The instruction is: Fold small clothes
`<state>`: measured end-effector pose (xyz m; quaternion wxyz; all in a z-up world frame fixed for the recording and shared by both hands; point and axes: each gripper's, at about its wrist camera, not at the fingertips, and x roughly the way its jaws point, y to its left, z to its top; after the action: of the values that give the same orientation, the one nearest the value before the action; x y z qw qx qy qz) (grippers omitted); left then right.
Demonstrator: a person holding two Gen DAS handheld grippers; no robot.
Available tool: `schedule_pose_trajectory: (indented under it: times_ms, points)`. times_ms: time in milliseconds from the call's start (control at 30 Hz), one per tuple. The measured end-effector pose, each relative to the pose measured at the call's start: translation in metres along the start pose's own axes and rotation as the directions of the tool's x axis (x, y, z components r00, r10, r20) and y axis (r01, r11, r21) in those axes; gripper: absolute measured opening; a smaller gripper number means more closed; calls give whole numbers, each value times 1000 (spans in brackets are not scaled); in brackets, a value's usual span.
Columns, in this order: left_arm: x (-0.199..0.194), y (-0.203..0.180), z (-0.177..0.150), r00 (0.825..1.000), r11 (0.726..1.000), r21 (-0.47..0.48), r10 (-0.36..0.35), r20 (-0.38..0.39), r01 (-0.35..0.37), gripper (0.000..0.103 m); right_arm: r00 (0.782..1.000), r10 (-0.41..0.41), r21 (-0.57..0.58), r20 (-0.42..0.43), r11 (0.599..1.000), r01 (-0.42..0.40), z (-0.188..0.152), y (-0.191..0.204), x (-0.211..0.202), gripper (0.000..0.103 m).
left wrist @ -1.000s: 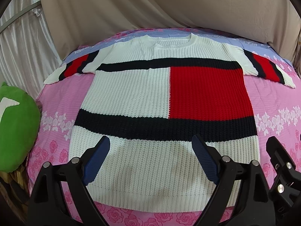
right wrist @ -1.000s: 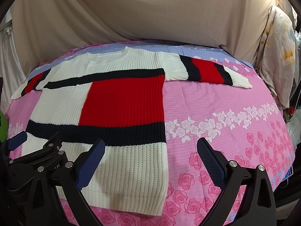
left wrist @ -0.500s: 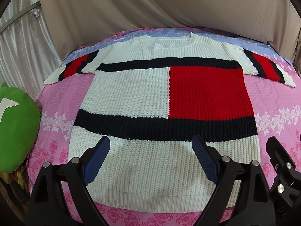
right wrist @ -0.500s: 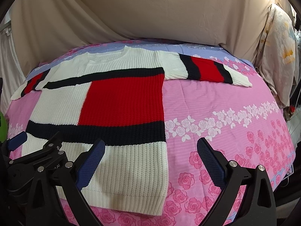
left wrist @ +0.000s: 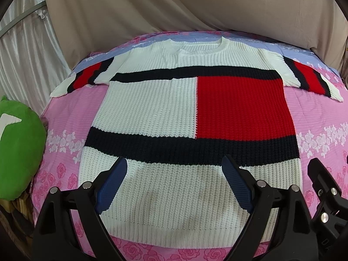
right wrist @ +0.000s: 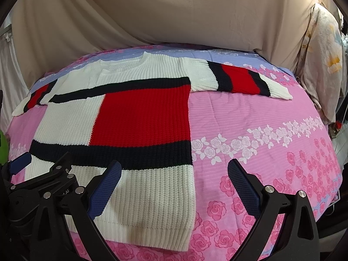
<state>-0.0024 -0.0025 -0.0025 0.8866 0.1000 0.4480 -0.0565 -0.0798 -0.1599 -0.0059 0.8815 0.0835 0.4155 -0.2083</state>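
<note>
Below my left tongs (left wrist: pixel 174 182), spread wide, lies the sweater (left wrist: pixel 191 117), flat on the pink rose-print bedspread (right wrist: pixel 261 130); chunky ribbed knit, white, red and black blocks. My right tongs (right wrist: pixel 174 184), also spread, straddle its side edge.

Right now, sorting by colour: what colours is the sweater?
The sweater is white, red and navy blocks; left wrist view.

I am seeing the sweater (left wrist: pixel 152 113) lying flat on the bedspread (right wrist: pixel 261 119), collar away from me and hem toward me, sleeves spreading out to either side. My left gripper (left wrist: pixel 175 184) is hanging above the hem; my right gripper (right wrist: pixel 174 187) is straddling the sweater's right edge. A cushion (left wrist: pixel 19 150) is sitting left of the bed, and a curtain (left wrist: pixel 174 6) is hanging behind it.
</note>
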Motion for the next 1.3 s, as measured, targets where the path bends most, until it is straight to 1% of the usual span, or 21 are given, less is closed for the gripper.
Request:
schedule_pose_trajectory:
  times_ms: [300,400,500,600,667,700,767,800,833,867,933,1000,1033,1100,1133,1167,1200,1267,1300]
  points:
    - [8,2,0,1000,1000,-9,0,-20,0,86,1000,7,-4,-22,1000,-7,3,2,9,97]
    - [12,2,2,999,1000,-20,-13,-46,12,86,999,14,-6,-39,1000,-14,4,2,14,97]
    - [14,2,5,999,999,-35,-19,-40,18,87,998,24,-6,-60,1000,-24,6,-1,21,97]
    - [19,3,10,998,998,-59,-24,-65,20,90,995,48,13,-89,999,-47,9,-9,33,97]
    - [24,6,15,996,997,-78,-27,-79,21,92,991,78,56,-109,996,-72,15,-25,46,97]
    - [26,7,18,996,996,-86,-26,-87,18,94,989,90,88,-118,993,-80,20,-40,55,97]
    - [30,11,24,995,994,-106,-25,-97,15,94,989,86,153,-118,986,-68,34,-74,73,97]
    - [31,13,27,995,994,-112,-22,-101,11,94,989,82,193,-120,979,-58,43,-95,83,97]
    - [33,13,28,993,995,-104,-6,-117,-7,94,989,82,250,-124,967,-49,55,-125,97,97]
    - [34,14,32,993,995,-103,1,-114,-13,95,989,76,304,-127,952,-34,65,-151,109,97]
    - [34,14,36,995,993,-117,0,-99,-12,96,988,54,434,-144,901,14,85,-212,135,96]
    - [35,16,38,996,990,-142,-11,-85,-1,96,989,66,558,-131,830,19,100,-266,160,93]
    - [36,16,39,996,989,-150,-15,-93,1,96,991,67,611,-120,791,21,108,-294,175,86]
    - [39,17,38,995,986,-165,-24,-99,7,96,991,48,659,-125,751,47,123,-333,199,78]
    - [41,17,38,994,986,-170,-24,-108,5,96,992,48,672,-114,740,42,129,-347,208,72]
    - [43,17,38,994,985,-171,-23,-106,5,96,993,47,678,-106,734,38,136,-359,218,70]
    - [45,17,38,994,985,-173,-28,-108,9,96,994,46,682,-101,730,35,141,-368,225,65]
    - [49,17,38,992,986,-168,-15,-125,-6,96,994,46,695,-102,718,38,148,-380,240,60]
    - [51,18,38,992,986,-166,-13,-126,-8,96,994,52,697,-101,716,34,151,-382,245,51]
